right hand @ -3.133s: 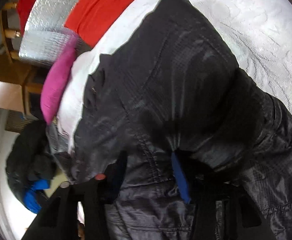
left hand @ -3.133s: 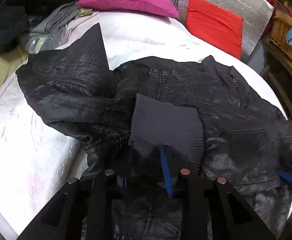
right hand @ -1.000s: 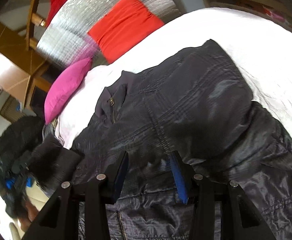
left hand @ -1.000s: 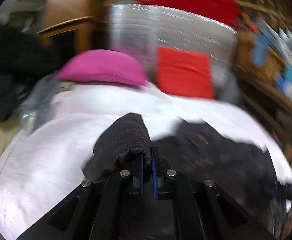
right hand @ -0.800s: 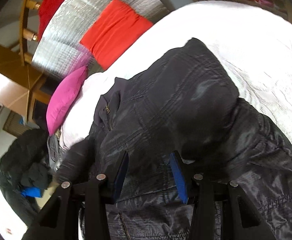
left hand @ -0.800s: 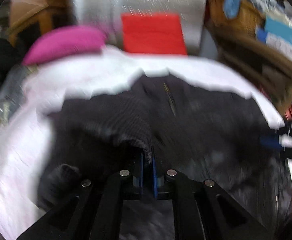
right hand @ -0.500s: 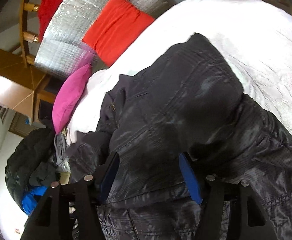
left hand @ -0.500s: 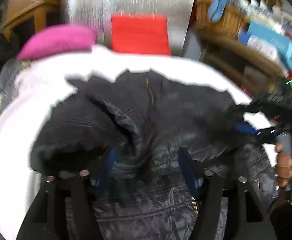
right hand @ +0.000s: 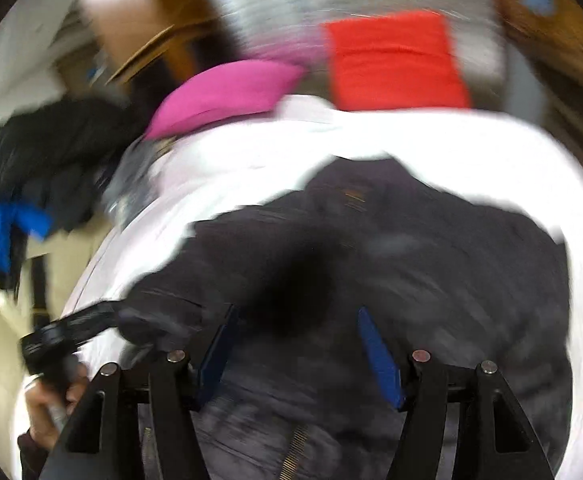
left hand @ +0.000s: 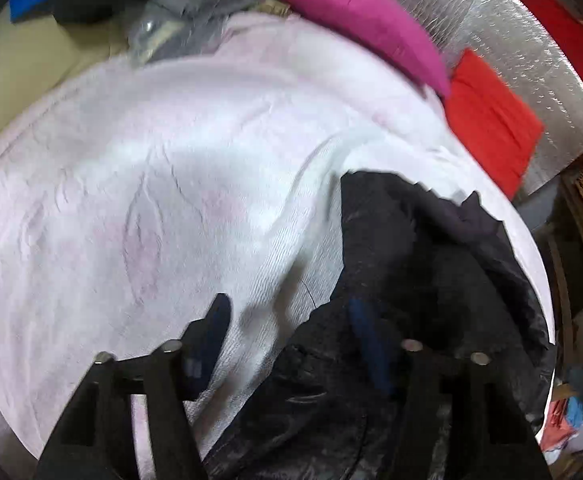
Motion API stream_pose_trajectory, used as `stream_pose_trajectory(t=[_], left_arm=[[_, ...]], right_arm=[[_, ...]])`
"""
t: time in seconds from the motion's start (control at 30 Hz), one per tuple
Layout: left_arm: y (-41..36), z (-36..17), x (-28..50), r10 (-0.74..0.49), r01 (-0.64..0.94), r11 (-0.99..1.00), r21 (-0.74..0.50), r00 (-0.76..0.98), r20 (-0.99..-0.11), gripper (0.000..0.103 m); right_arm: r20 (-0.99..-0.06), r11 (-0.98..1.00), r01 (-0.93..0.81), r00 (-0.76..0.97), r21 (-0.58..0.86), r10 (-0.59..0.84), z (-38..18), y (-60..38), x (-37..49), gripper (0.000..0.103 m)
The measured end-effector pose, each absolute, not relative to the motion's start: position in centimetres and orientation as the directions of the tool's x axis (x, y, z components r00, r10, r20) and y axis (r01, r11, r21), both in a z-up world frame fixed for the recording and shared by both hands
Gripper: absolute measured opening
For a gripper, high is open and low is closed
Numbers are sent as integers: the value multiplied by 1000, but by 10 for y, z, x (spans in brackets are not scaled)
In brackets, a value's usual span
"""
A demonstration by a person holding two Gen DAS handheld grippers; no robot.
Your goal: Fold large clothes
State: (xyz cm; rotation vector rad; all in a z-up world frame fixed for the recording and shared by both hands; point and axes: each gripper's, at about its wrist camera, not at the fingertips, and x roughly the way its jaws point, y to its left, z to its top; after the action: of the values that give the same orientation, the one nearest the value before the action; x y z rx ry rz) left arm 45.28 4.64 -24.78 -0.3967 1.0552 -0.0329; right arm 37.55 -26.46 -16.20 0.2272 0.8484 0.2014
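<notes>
Left wrist view: left gripper [left hand: 287,340] over the near-left edge of the black jacket [left hand: 431,264]; jaws apart, closing, nothing pinched yet, one finger above white bedcover [left hand: 151,184].
Right wrist view: right gripper [right hand: 295,344] above jacket middle, fingers apart, holding nothing; view blurred.
Jacket: bunched on the bed's right side, collar toward red cushion [right hand: 395,60].
Risk: left may nip bedcover along with the hem, dragging both.
Room: wide bare bedcover left of jacket; pink pillow [left hand: 355,20] and clothes pile [right hand: 39,168] crowd the far-left corner.
</notes>
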Motion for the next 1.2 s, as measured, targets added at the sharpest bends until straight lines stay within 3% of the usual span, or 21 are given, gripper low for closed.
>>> stream_pose_trajectory(t=[0.07, 0.27, 0.43, 0.63, 0.67, 0.73, 0.83, 1.07, 1.2], left_arm=[[38, -246, 453, -175, -150, 949, -279, 487, -856, 59], [42, -258, 451, -235, -159, 932, -327, 424, -875, 59], [41, -257, 446, -250, -145, 932, -333, 407, -879, 60], [39, -257, 447, -250, -125, 937, -325, 405, -879, 60], [39, -256, 449, -249, -120, 939, -322, 405, -879, 60], [39, -255, 449, -251, -116, 940, -322, 405, -879, 60], [37, -253, 449, -241, -106, 944, -311, 420, -875, 60], [16, -239, 440, -176, -47, 973, -228, 493, -852, 59], [1, -239, 436, -128, -26, 986, -164, 509, -851, 59]], right_arm=[[-730, 958, -157, 621, 241, 286, -148, -236, 397, 76], [-858, 942, -333, 468, 50, 211, -151, -148, 474, 76], [-920, 939, -330, 389, -93, 45, -194, -118, 525, 76], [-915, 941, -258, 389, -219, -106, -230, -109, 558, 73], [-912, 952, -226, 398, -206, -103, -230, -114, 559, 58], [-913, 973, -172, 403, -151, -70, -226, -126, 559, 40], [-888, 994, -99, 460, -39, 11, -203, -161, 546, 30], [-739, 939, 75, 639, 336, 214, -141, -292, 472, 22], [-648, 838, 148, 708, 525, 281, -153, -375, 414, 22]])
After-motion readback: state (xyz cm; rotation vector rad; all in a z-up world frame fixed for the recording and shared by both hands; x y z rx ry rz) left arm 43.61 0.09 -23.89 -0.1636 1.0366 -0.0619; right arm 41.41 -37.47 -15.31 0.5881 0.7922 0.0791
